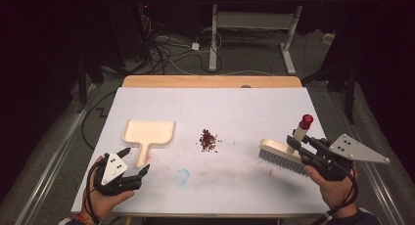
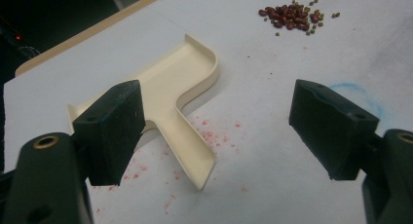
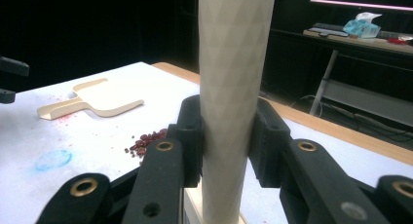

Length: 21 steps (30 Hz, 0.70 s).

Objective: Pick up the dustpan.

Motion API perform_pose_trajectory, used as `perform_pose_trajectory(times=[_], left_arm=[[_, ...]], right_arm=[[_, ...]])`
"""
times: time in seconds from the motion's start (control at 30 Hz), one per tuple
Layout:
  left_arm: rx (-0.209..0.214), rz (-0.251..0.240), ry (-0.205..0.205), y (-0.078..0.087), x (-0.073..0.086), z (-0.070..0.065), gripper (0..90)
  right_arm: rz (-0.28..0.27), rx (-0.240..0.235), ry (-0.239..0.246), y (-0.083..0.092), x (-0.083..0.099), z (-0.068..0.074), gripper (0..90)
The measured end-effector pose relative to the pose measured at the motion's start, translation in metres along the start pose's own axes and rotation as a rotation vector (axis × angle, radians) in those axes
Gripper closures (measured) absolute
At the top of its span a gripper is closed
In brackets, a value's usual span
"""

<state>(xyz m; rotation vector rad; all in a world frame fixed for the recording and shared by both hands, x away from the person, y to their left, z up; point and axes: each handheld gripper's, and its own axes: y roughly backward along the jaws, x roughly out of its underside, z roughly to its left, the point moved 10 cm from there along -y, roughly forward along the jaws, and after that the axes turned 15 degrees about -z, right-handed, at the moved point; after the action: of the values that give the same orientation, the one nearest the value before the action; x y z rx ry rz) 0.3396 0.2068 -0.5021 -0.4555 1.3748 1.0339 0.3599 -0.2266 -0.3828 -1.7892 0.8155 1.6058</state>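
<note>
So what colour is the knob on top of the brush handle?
Red: the knob shows best in the high view.

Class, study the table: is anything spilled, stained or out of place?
Yes. A small pile of red beans lies loose mid-table, a few scattered around it. Red specks stain the sheet by the dustpan handle, and a blue smudge marks the near side.

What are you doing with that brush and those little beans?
A person is set to sweep. The right tool is clamped on the brush handle, bristles on the table. The left tool is open near the dustpan handle, not holding it. The beans lie between them.
</note>
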Motion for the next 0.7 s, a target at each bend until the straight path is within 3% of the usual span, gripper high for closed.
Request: perform_pose_trajectory(times=[0.43, 0.5, 0.53, 0.57, 0.63, 0.7], left_arm=[[-0.016, 0.003, 0.013, 0.007, 0.001, -0.002, 20.4], [-0.031, 0.020, 0.017, 0.007, 0.003, -0.001, 22.2], [-0.076, 0.071, 0.026, 0.006, 0.009, 0.003, 23.5], [-0.076, 0.071, 0.026, 0.006, 0.009, 0.003, 23.7], [-0.077, 0.105, 0.082, 0.003, 0.017, 0.006, 23.7], [-0.076, 0.114, 0.090, 0.003, 0.019, 0.007, 23.7]], right_arm=[[0.001, -0.008, 0.013, -0.003, -0.001, 0.004, 70.7], [0.005, -0.009, 0.012, -0.004, 0.000, 0.005, 70.6], [0.005, -0.009, 0.012, -0.004, 0.000, 0.004, 70.7], [0.005, -0.009, 0.012, -0.004, 0.000, 0.004, 70.7], [0.009, -0.006, 0.011, -0.005, 0.001, 0.004, 70.7], [0.010, -0.005, 0.012, -0.005, 0.002, 0.003, 70.6]])
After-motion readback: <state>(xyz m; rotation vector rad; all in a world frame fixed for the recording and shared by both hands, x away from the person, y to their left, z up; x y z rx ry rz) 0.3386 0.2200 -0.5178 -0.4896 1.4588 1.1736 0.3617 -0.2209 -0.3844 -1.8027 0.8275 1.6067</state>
